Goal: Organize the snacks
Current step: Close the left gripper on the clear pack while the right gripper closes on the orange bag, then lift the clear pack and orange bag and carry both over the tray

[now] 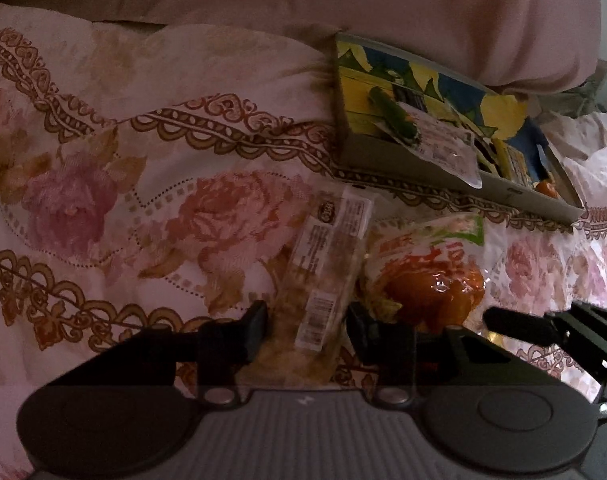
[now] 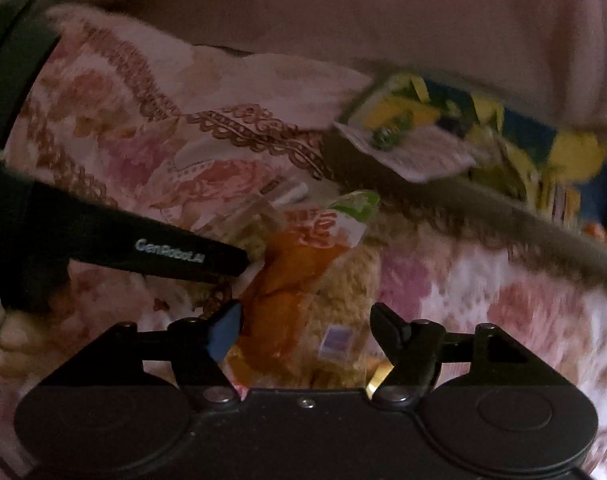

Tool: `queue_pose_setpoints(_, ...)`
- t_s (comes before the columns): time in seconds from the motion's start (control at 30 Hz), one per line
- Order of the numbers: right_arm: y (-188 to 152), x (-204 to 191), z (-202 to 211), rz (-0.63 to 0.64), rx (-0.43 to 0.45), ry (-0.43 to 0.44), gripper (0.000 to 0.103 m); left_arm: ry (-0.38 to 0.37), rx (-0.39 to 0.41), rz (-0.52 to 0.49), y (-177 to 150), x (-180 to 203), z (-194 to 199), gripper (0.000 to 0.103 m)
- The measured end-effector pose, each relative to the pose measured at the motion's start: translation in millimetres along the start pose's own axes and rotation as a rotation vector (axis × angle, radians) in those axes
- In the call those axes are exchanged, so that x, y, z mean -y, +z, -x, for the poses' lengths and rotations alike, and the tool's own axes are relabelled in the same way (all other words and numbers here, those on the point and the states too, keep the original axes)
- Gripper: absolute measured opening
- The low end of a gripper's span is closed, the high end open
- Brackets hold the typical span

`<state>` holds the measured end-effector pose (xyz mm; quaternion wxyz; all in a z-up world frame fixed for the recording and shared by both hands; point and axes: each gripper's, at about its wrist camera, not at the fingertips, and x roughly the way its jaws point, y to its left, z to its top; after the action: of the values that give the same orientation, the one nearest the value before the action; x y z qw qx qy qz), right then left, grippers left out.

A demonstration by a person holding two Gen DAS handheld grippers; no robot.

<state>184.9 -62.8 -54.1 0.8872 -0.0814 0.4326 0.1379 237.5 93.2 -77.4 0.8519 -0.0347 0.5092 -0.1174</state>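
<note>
- We've got a few snacks in the box [image 1: 387, 150] already, including a clear packet [image 1: 443, 140].
- Left gripper [image 1: 307, 332] straddles the long clear pack [image 1: 323, 272] on the bedspread [image 1: 103, 160]; can't tell if it's pinching.
- Right gripper [image 2: 305, 328] is unclenched around the orange pack [image 2: 299, 280], not gripping.
- Both packs still need boxing.

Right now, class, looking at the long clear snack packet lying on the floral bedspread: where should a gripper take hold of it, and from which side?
Grip the long clear packet across its narrow width near its near end, coming from above and in front, as the left gripper straddles it. It lies flat and lengthwise away from the camera, so the long edges offer the fingers parallel sides. The orange packet crowds its right edge.
</note>
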Motion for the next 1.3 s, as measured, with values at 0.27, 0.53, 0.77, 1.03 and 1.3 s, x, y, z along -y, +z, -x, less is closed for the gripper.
queue_pose_setpoints(0.27, -7.5, -18.0, 1.2, 0.146, 0.065, -0.068, 0.063, -0.002, 0.0, 0.006, -0.6, 0.7, 2.1, 0.045)
queue_pose_setpoints(0.53, -8.9, -28.0, 2.4, 0.204, 0.066, -0.05, 0.037, 0.011, 0.002, -0.011, -2.0, 4.3, 3.7, 0.044)
queue_pose_setpoints(0.77, -5.4, -11.0, 11.2, 0.086, 0.042, 0.012, 0.034, -0.005, 0.001, 0.008, -3.8, 2.8, 7.5, 0.042)
queue_pose_setpoints(1.03, -22.1, 1.8, 48.2, 0.139, 0.06, 0.016, 0.033, -0.08, -0.018, 0.093, -11.9, -1.3, 23.0, 0.041)
queue_pose_setpoints(1.3, -41.3, 22.0, 76.0, 0.165, 0.067, -0.003, 0.03, -0.165, 0.005, 0.234, -16.9, -8.6, 42.4, 0.041)
